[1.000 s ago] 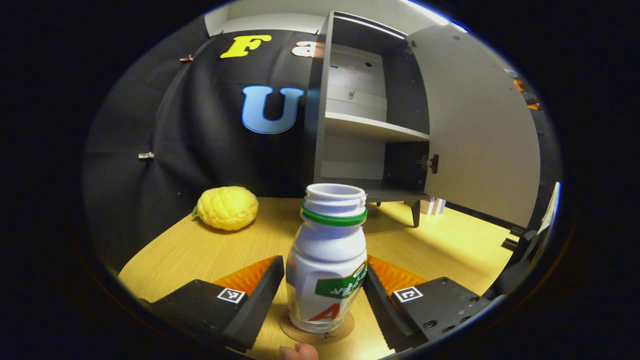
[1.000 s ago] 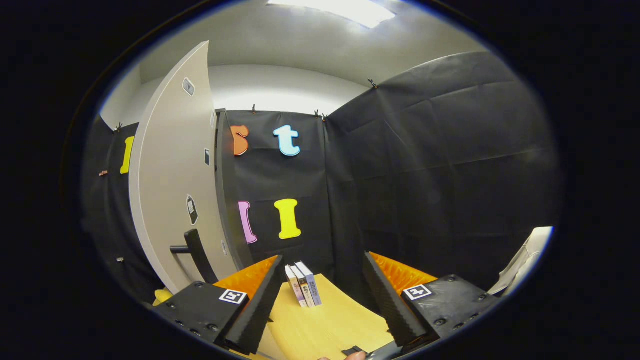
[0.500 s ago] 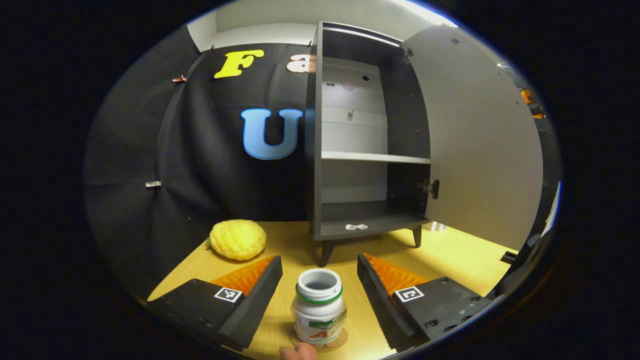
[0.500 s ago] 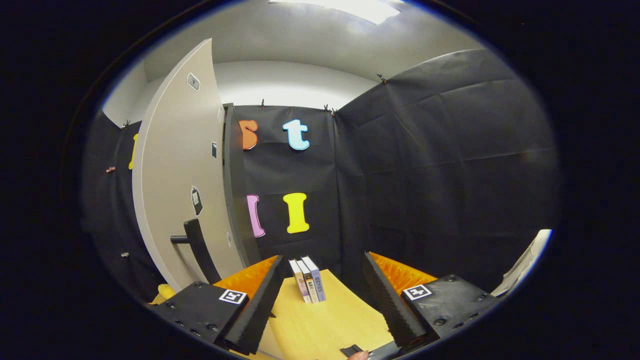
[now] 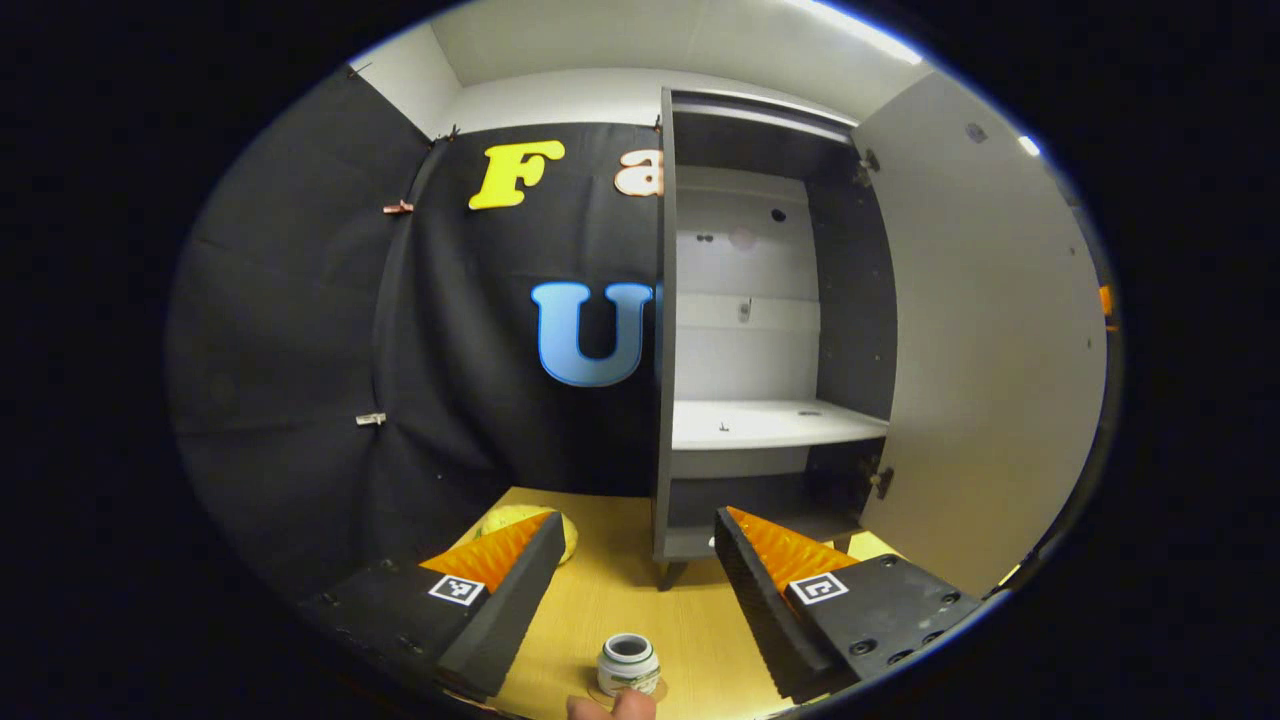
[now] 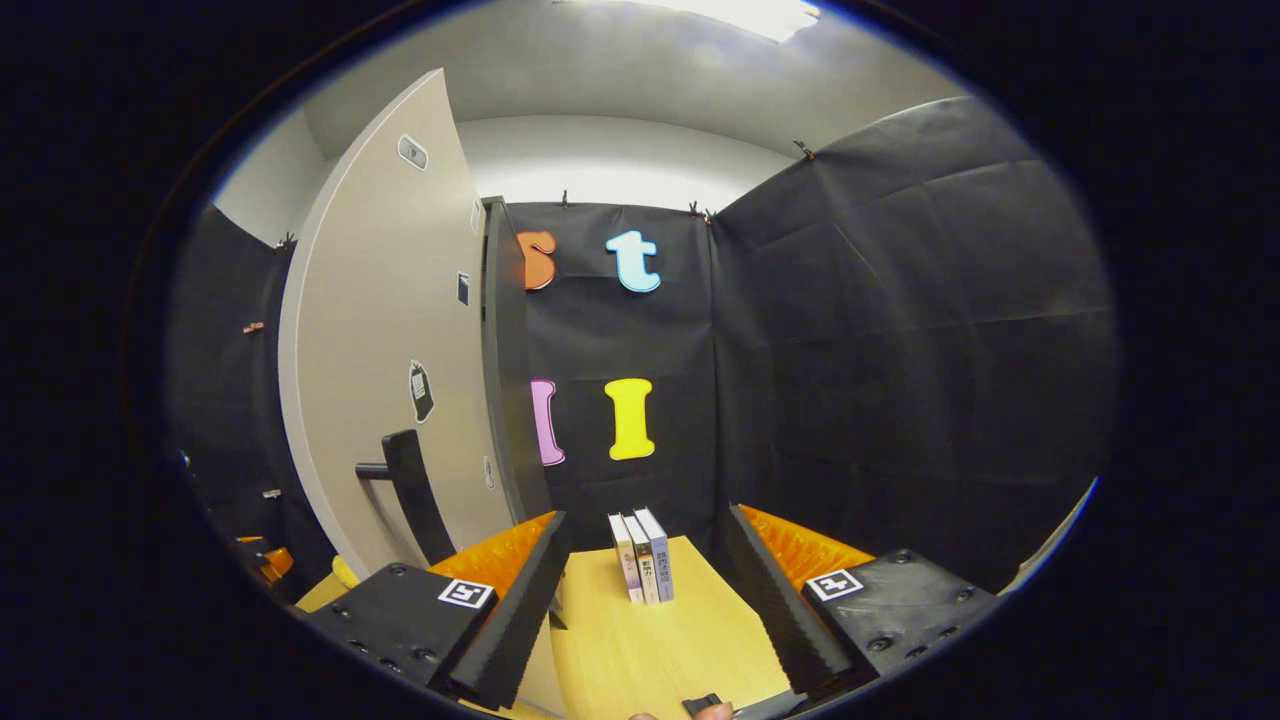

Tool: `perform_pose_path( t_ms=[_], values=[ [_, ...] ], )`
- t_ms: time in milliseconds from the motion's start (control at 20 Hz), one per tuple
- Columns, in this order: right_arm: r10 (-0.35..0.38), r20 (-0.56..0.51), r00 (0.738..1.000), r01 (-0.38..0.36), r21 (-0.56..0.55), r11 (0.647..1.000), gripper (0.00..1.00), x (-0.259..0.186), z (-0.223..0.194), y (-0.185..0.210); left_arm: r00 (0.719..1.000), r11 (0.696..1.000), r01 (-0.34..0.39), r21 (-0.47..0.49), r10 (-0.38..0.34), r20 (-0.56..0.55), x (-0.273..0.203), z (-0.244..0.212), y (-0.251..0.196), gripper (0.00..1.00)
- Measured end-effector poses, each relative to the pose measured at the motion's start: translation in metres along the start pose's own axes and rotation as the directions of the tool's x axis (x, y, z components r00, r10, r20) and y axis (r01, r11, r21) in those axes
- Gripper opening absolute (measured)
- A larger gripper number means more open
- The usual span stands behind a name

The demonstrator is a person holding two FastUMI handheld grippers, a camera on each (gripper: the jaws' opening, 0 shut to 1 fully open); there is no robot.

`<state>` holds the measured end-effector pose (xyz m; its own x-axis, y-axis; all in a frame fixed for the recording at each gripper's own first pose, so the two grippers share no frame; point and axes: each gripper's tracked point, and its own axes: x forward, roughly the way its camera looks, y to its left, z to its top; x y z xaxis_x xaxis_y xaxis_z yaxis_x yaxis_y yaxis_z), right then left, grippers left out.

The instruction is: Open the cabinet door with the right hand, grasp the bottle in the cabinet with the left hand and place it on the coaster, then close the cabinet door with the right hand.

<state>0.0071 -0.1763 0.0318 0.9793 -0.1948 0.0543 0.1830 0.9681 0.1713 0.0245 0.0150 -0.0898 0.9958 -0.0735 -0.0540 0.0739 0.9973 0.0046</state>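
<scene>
Bottle (image 5: 629, 664) stands on coaster (image 5: 655, 690) at the counter's near edge. Cabinet door (image 6: 385, 330): rigid, light; grasp handle (image 6: 412, 492). Both grippers' fingers wide open, empty.

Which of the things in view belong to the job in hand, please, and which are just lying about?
Job: bottle on the coaster; cabinet; open cabinet door and its handle.
Lying about: yellow fruit; three books.

black cloth walls (image 6: 900, 300), wooden table (image 6: 640, 640), white ceiling (image 6: 620, 70).
</scene>
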Motion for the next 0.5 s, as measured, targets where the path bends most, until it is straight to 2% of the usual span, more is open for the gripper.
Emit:
perform_pose_path(
  t_ms=[200, 300, 500],
  values=[
    [0.029, 0.002, 1.000, -0.029, -0.004, 1.000, 0.97, 0.000, 0.001, 0.012, 0.999, 1.000, -0.019, -0.020, 0.019, 0.034, -0.014, 0.047, 0.008, 0.95],
    [0.044, -0.002, 0.999, -0.044, 0.000, 0.999, 0.97, -0.003, -0.001, 0.019, 0.999, 1.000, -0.022, -0.021, 0.022, 0.029, -0.017, 0.057, 0.010, 0.92],
    [0.067, 0.003, 0.998, -0.067, 0.005, 0.998, 0.98, -0.005, 0.000, 0.037, 0.999, 1.000, -0.019, -0.018, 0.020, 0.041, -0.028, 0.073, 0.014, 0.95]
  ],
)
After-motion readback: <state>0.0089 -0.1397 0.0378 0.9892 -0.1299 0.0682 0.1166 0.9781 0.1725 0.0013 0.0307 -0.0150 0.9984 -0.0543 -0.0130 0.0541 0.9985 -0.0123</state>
